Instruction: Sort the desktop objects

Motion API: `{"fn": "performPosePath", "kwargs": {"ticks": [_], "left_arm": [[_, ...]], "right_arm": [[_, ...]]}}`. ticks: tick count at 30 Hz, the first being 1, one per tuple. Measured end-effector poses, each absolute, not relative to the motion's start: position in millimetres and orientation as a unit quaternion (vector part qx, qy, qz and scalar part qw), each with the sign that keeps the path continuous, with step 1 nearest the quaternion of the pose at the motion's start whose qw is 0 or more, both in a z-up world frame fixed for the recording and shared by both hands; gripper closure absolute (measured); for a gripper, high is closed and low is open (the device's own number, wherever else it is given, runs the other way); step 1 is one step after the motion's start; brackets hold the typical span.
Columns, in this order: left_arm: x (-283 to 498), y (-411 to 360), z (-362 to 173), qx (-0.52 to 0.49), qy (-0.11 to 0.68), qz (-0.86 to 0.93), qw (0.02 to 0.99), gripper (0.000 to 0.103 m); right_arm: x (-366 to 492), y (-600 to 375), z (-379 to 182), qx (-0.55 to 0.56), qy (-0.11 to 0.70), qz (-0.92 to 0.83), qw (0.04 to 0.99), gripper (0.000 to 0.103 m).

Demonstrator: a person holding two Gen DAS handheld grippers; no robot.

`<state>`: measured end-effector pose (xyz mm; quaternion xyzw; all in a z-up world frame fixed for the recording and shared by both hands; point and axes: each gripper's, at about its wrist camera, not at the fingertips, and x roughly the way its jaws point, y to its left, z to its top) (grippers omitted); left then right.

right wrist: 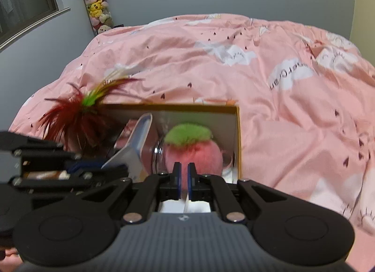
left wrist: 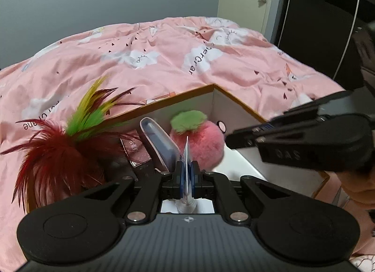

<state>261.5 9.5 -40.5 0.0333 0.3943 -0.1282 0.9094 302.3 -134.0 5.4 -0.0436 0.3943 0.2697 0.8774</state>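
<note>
Pinching thin white card (left wrist: 187,154) edge-on, left gripper (left wrist: 187,166) at lower centre above box (left wrist: 178,98); right gripper (right wrist: 184,173) narrow, seemingly empty, pink plush strawberry (right wrist: 194,150) just beyond fingertips.

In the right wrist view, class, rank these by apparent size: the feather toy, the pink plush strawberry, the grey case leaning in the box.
1. Feather toy, widest spread.
2. Pink plush strawberry.
3. Grey case, partly hidden, so unsure.

Strawberry and case look close; nearness to the camera blurs that ranking.

quilt (left wrist: 201,60): "perCrar", "Crane" upside down | right claw (left wrist: 230,141): "DAS"
</note>
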Motion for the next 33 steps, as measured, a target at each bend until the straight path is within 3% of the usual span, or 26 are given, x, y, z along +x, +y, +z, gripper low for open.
{"fn": "performPosePath", "kwargs": {"ticks": [10,19,21,24,29,33], "left_arm": [[255,8,-41,0.038,0.388,-0.123,0.913,0.097],[232,12,-13,0.022,0.359,-0.100,0.928,0.074],[225,14,-6,0.016,0.354,-0.089,0.931,0.065],[215,19,2,0.003,0.346,-0.070,0.936,0.049],[196,26,12,-0.015,0.333,-0.046,0.942,0.044],[182,30,18,-0.028,0.315,-0.027,0.948,0.033]], "right_arm": [[283,-142,-5,-0.036,0.410,0.266,0.872,0.097],[262,-146,12,-0.031,0.385,0.276,0.880,0.088],[255,-148,18,-0.031,0.374,0.277,0.884,0.087],[243,-150,26,-0.032,0.355,0.276,0.893,0.076],[222,-151,38,-0.034,0.324,0.277,0.904,0.067],[207,-151,45,-0.025,0.307,0.282,0.909,0.064]]}}
